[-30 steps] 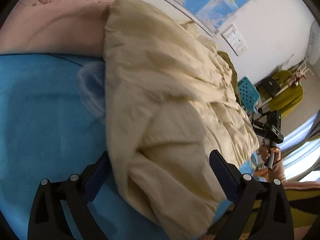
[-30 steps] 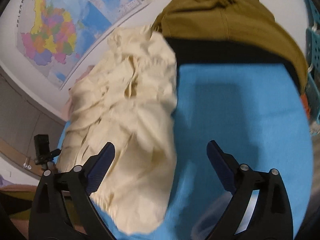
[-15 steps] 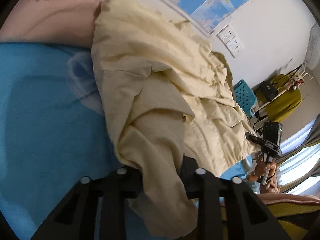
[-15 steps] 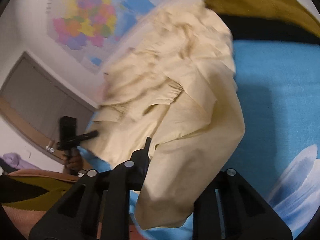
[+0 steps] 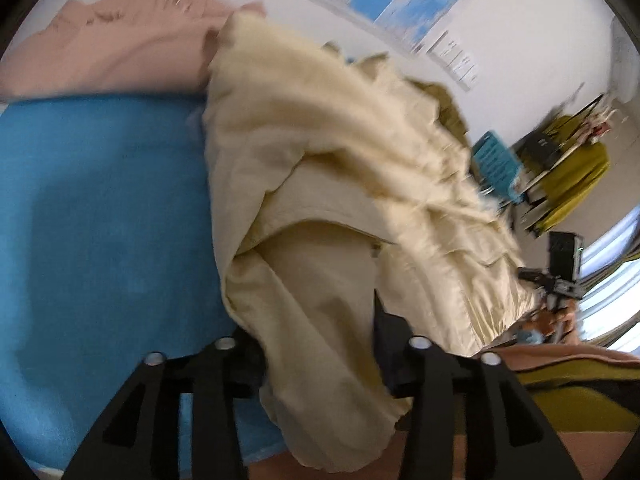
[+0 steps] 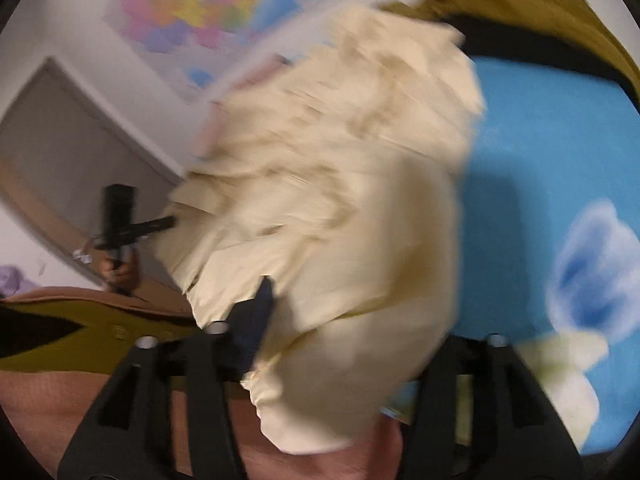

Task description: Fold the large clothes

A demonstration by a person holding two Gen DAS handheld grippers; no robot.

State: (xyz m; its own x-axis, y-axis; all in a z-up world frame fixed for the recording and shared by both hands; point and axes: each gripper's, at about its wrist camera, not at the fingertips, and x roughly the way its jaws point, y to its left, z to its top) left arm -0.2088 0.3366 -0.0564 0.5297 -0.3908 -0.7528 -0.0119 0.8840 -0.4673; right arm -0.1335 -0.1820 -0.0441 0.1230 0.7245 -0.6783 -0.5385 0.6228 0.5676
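Note:
A large cream garment (image 5: 340, 200) lies crumpled on the blue bed sheet (image 5: 100, 220), and shows too in the right wrist view (image 6: 340, 200). My left gripper (image 5: 320, 344) is shut on one end of the cream garment, whose cloth hangs over the jaws. My right gripper (image 6: 336, 344) is shut on the other end; the cloth hides its right finger. Each gripper shows in the other's view, the right gripper (image 5: 560, 276) at the right edge and the left gripper (image 6: 120, 224) at the left.
A pink garment (image 5: 120, 48) lies at the far left of the bed. An olive and black garment (image 6: 540, 12) lies behind the cream one. A teal basket (image 5: 496, 160) and a rack with clothes (image 5: 568, 168) stand by the wall. A map (image 6: 208, 8) hangs above.
Both grippers went from open over the garment to shut on its ends. The cloth is now bunched and lifted toward the cameras.

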